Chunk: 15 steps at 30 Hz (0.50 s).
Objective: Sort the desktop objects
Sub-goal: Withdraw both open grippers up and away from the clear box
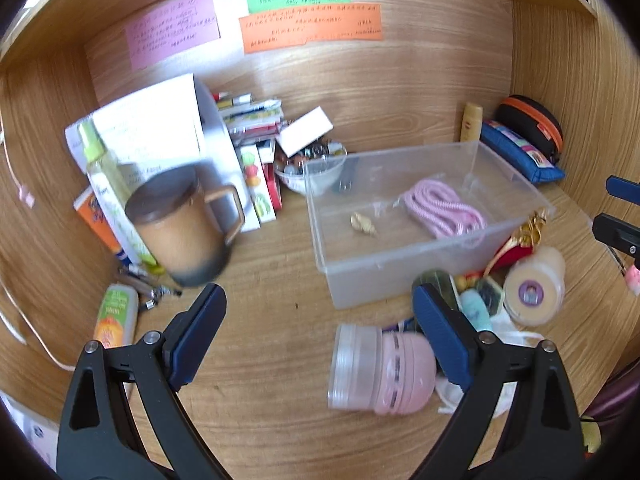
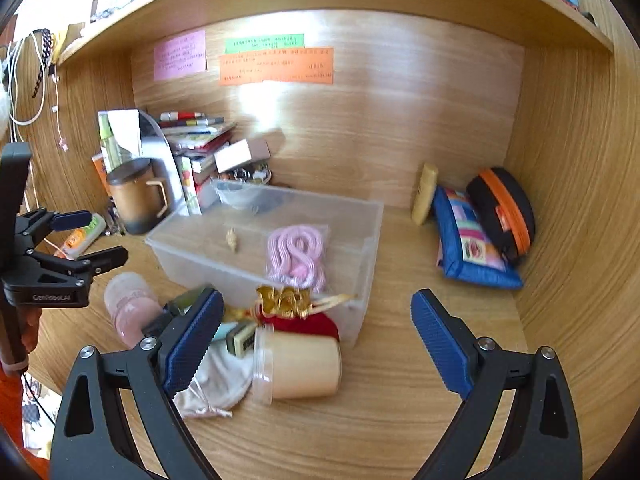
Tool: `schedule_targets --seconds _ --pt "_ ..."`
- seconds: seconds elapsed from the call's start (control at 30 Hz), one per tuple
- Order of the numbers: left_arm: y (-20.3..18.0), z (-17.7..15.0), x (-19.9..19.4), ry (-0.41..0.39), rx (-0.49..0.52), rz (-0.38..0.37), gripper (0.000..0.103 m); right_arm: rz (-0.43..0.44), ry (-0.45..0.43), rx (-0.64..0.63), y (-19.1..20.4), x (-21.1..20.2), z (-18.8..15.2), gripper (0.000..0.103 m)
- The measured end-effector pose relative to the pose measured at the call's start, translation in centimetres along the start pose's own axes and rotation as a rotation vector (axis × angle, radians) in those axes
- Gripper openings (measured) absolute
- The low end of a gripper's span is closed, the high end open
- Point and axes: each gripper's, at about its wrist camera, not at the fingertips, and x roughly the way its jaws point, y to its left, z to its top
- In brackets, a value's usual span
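The clear bin (image 2: 362, 216) holds only a pink cord (image 2: 296, 256) and a shell (image 2: 231, 239); clutter waits beside it on the bench (image 2: 400, 400). Both hand-held grippers, left (image 1: 318, 334) and right (image 2: 316, 340), gape wide and empty.

Left claw (image 1: 318, 322): two black plastic arms with triangular cut-outs, silver round screws at the joints, and blue ribbed pads on the fingers (image 1: 200, 332). Seen from the right wrist view, its black body carries a white "GenRobot.AI" marking and a dark upright handle.

Right claw (image 2: 318, 330): same build, black arms, silver screws, blue finely textured pads on the fingers (image 2: 440, 344).

Person's hand (image 2: 28, 332): bare skin, partly visible at the handle.
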Motion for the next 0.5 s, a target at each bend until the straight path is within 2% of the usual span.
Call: schedule_targets --seconds 0.27,0.5 --pt "1.2 -2.8 1.4 0.072 -0.075 -0.018 0.095 0.006 0.093 0.027 -0.6 2.2 -2.3 0.094" --pt "1.2 -3.5 1.3 0.068 -0.087 -0.060 0.096 0.029 0.147 0.041 -0.6 4.0 -3.2 0.094"
